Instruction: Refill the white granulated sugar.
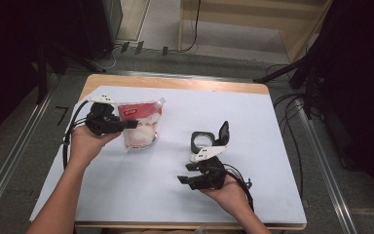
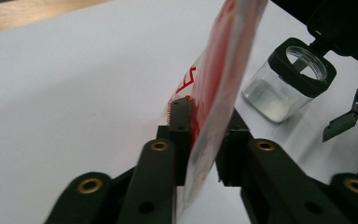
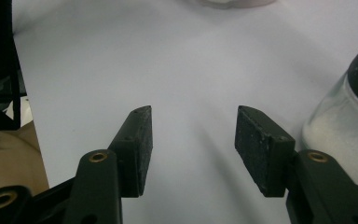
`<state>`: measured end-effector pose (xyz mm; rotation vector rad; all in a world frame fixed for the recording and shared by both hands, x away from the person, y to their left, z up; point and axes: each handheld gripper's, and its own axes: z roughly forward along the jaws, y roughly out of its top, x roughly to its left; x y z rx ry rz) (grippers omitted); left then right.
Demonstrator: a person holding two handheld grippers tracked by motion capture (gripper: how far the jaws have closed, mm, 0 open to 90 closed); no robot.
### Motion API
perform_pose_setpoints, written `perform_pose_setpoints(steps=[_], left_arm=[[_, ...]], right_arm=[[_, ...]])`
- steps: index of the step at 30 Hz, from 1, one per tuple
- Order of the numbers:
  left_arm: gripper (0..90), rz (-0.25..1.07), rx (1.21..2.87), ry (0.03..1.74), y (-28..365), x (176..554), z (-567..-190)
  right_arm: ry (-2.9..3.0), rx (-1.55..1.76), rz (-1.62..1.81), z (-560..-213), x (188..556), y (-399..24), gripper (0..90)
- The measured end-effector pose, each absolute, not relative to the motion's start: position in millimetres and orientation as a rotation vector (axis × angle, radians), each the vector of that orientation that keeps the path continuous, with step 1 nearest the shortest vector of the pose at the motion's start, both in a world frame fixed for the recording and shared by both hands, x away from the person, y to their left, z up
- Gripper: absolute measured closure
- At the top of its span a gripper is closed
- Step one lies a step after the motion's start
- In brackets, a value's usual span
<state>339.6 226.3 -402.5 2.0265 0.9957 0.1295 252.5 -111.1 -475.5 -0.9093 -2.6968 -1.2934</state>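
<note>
Surface: white sheet [image 1: 253, 195] over a wooden table, dark floor around.
Landmark: clear jar [image 1: 203, 142] with black collar and flipped-up lid, standing mid-sheet; white grains at its bottom.
Pouch: red-and-white refill pouch [image 1: 139, 127] well left of the jar, spout corner at its far side.
Handling: soft film, likely light and slippery, contents shift; judged best pinched at a flat edge seam, not the belly.
Left gripper [image 2: 205, 140]: jaws clamped on the pouch edge, pouch standing on edge between them.
Left hand: reaches in level from the pouch side away from the jar.
Right gripper [image 3: 193, 140]: jaws apart, nothing between, just nearer than the jar.
Right hand [image 1: 226, 187]: palm up under its gripper, jaws aimed toward the jar.
</note>
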Motion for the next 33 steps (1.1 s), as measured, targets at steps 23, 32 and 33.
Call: perform_pose_setpoints(steps=[23,32,33], left_arm=[[90.0,0.025,2.054,0.932,208,324,-349],[90.0,-0.013,2.069,0.883,196,314,-329],[90.0,-0.013,2.069,0.883,196,314,-329]], right_arm=[[-2.734,-0.829,-1.344,-466,275,-54,49.4],[-2.729,-0.817,-1.403,-476,276,-46,52.0],[-2.726,-0.833,-1.402,-477,277,-46,52.0]])
